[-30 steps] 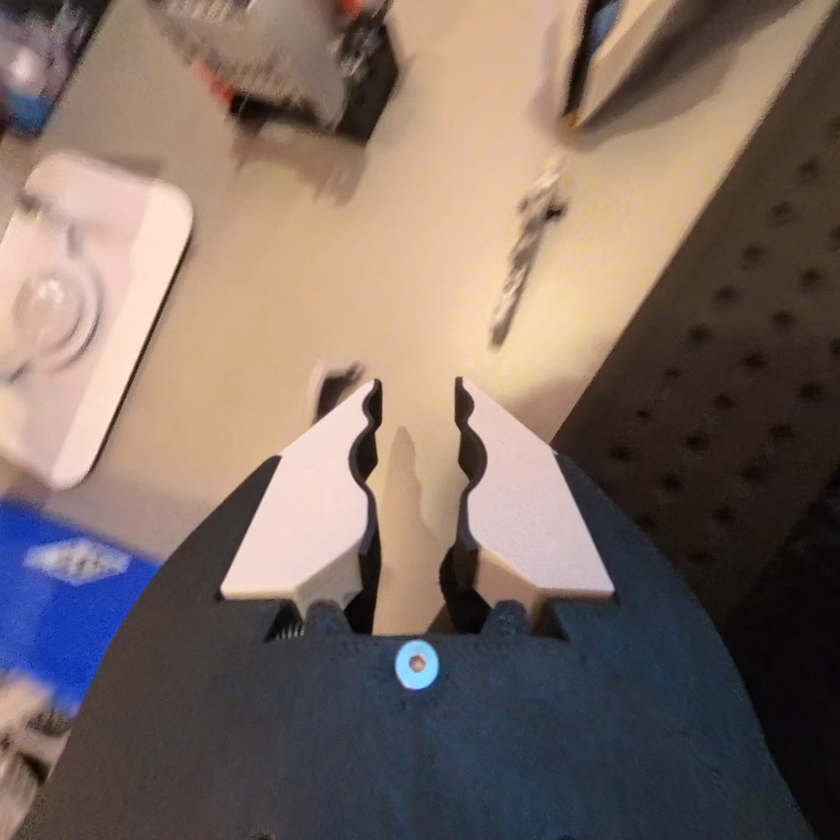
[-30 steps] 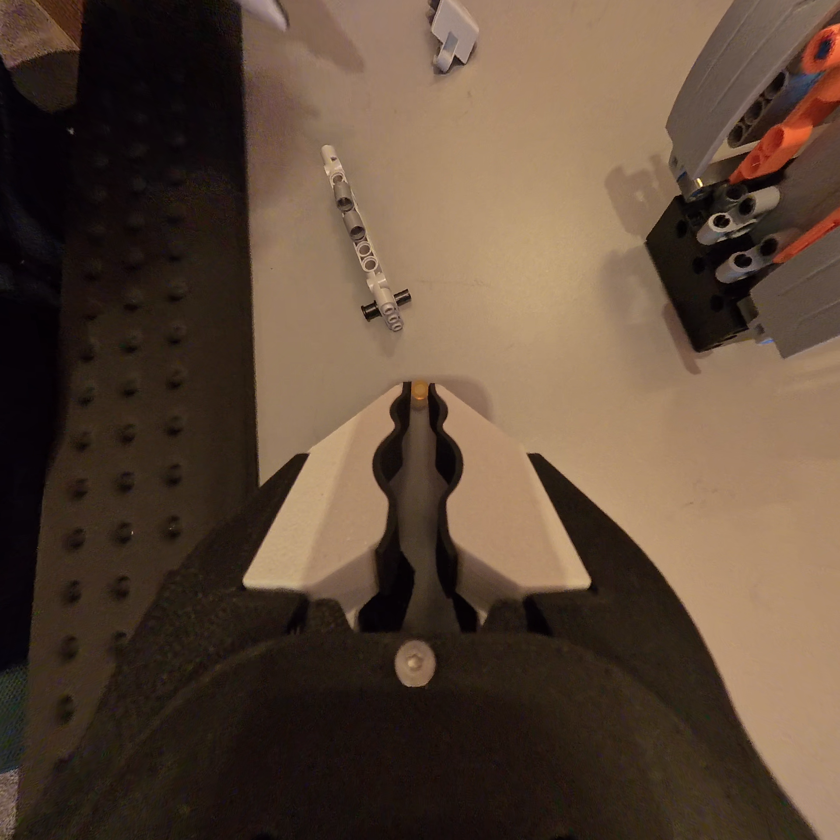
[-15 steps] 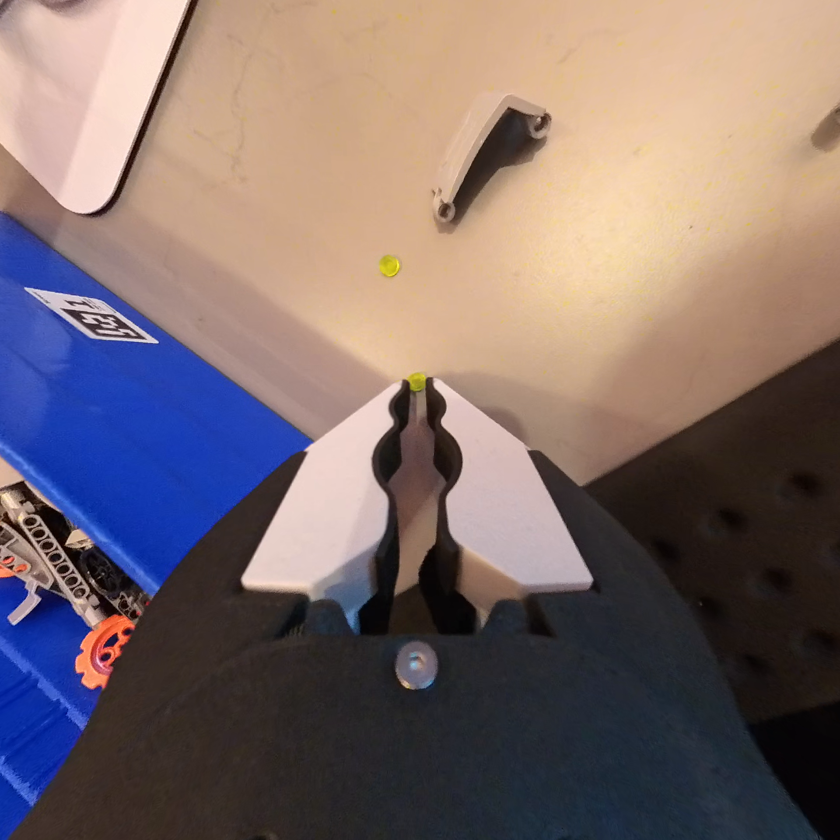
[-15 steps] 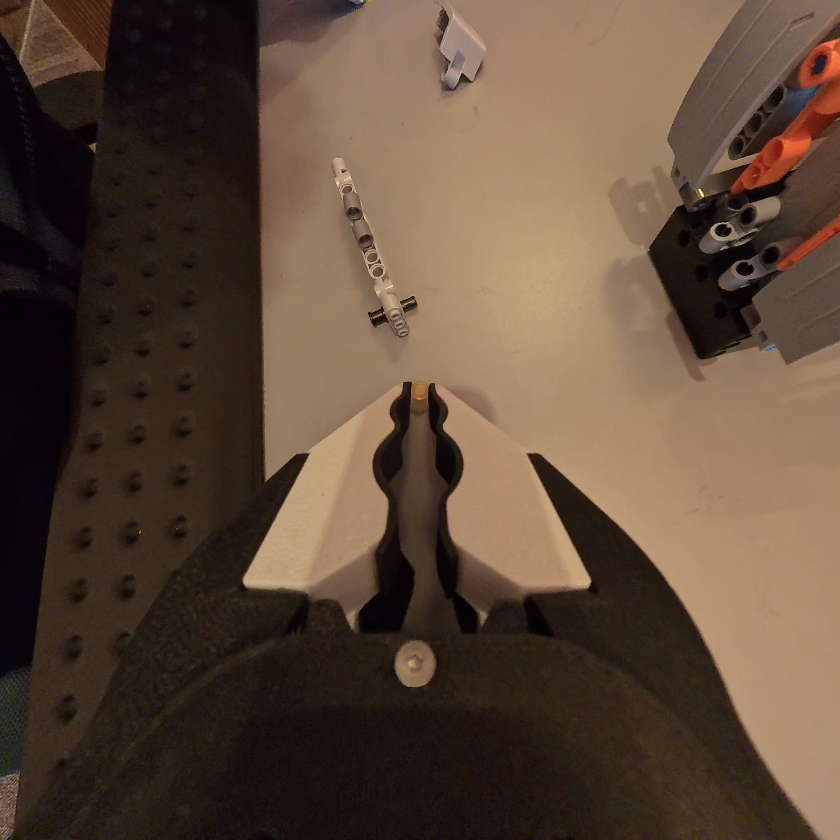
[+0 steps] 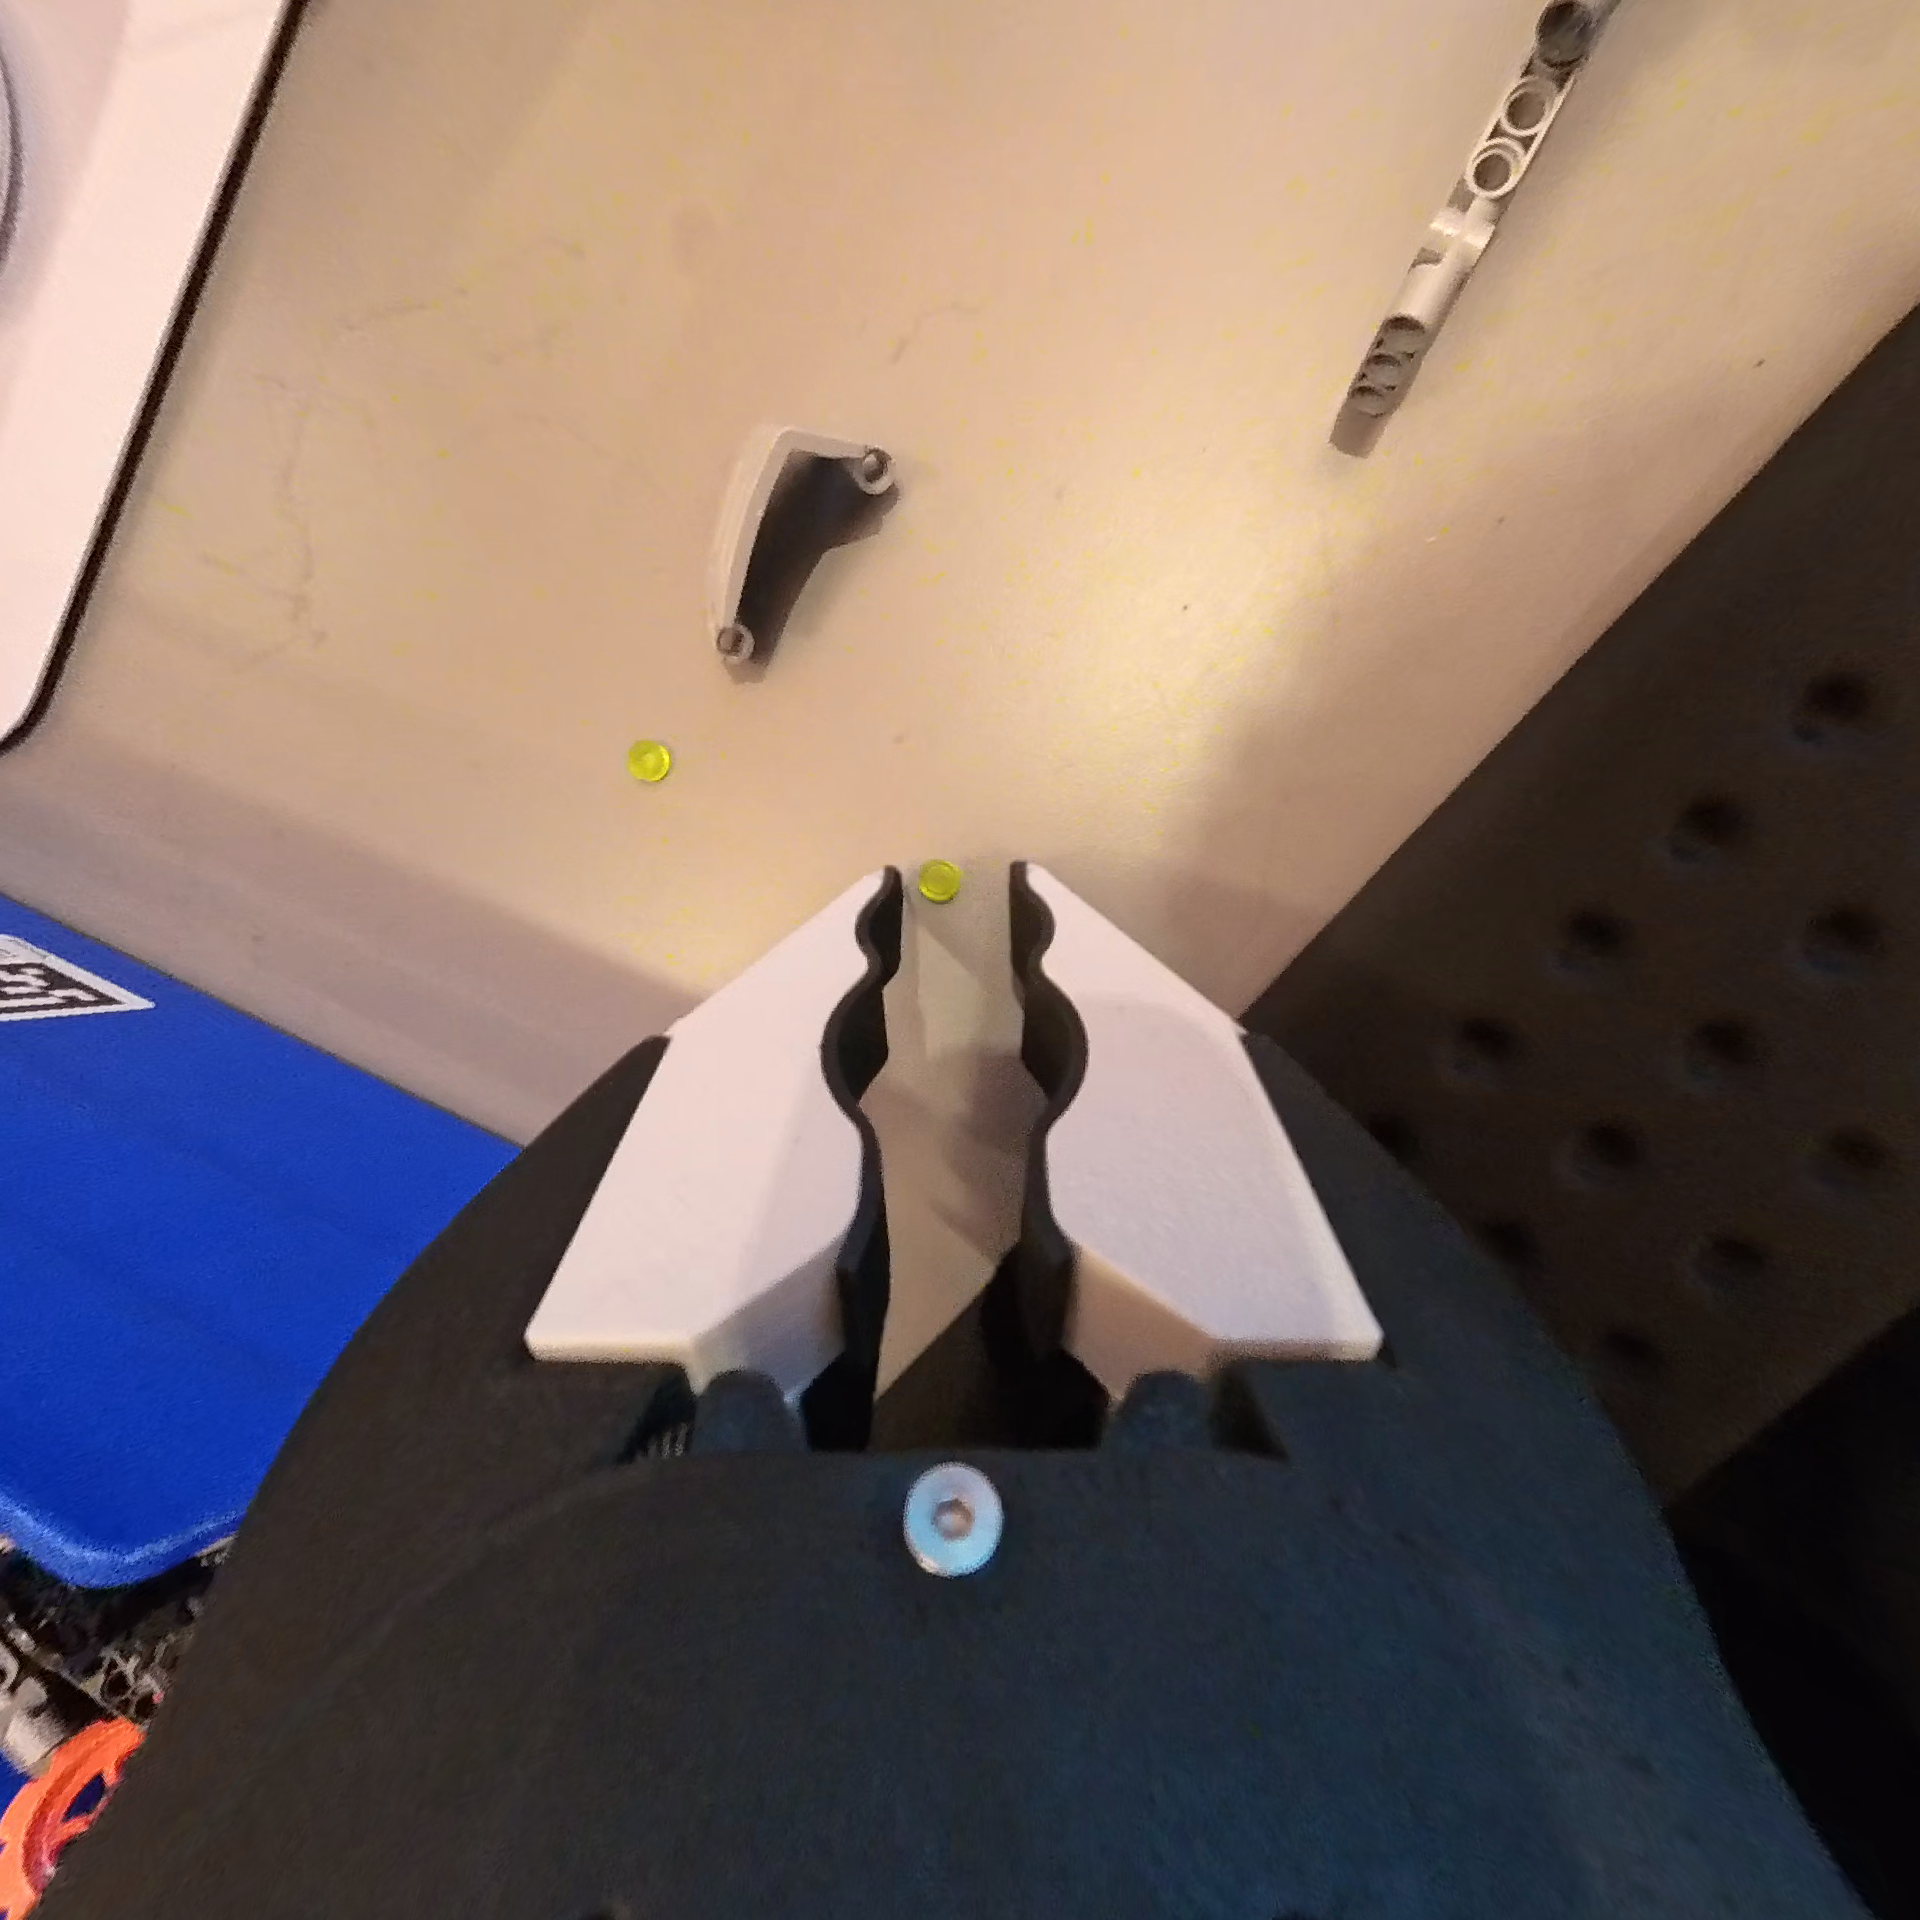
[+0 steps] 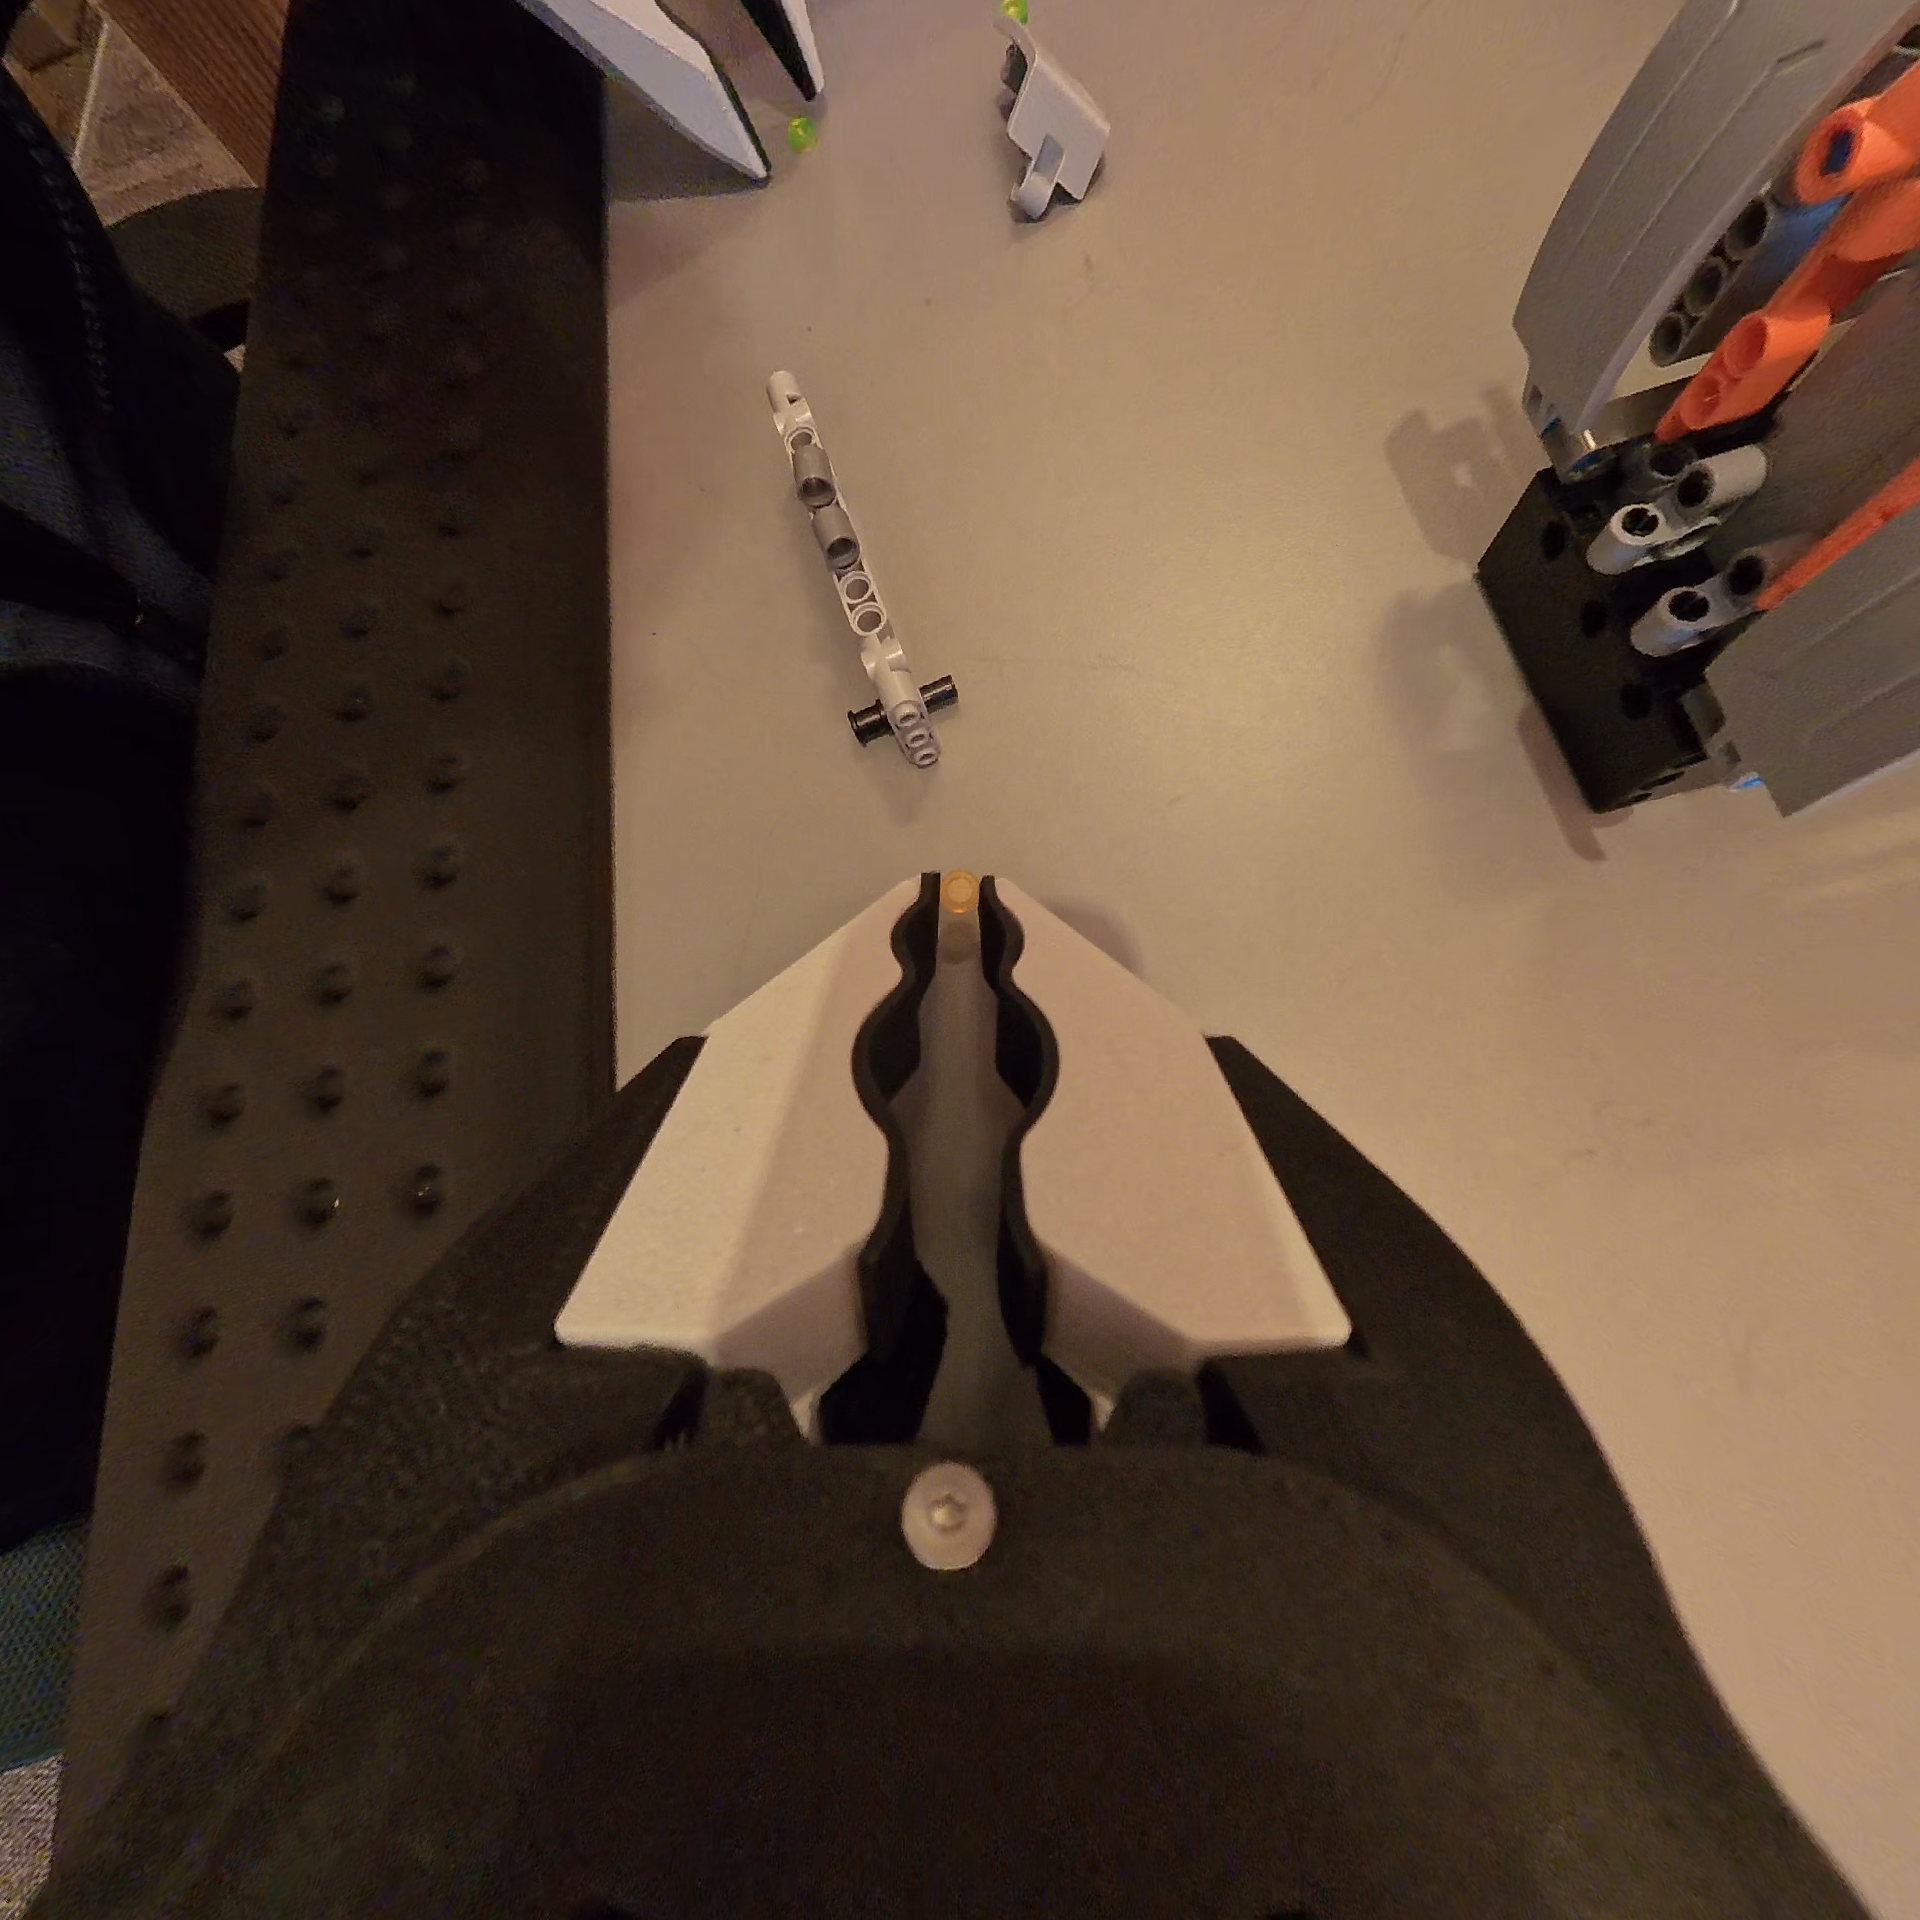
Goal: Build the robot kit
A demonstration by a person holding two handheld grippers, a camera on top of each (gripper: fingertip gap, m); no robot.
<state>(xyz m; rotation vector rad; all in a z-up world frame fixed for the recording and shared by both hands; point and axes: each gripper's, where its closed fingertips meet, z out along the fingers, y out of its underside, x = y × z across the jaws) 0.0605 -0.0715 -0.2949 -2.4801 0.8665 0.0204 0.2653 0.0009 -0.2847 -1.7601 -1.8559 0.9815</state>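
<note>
Your left gripper stands slightly open, the small round yellow-green stud loose between its tips. Your right gripper pinches a translucent orange stud at its tips.

In the right wrist view, bare beige worktop lies open at centre; a grey pin-jointed beam lies centre left, and a grey-and-orange brick assembly blocks the right edge.
</note>
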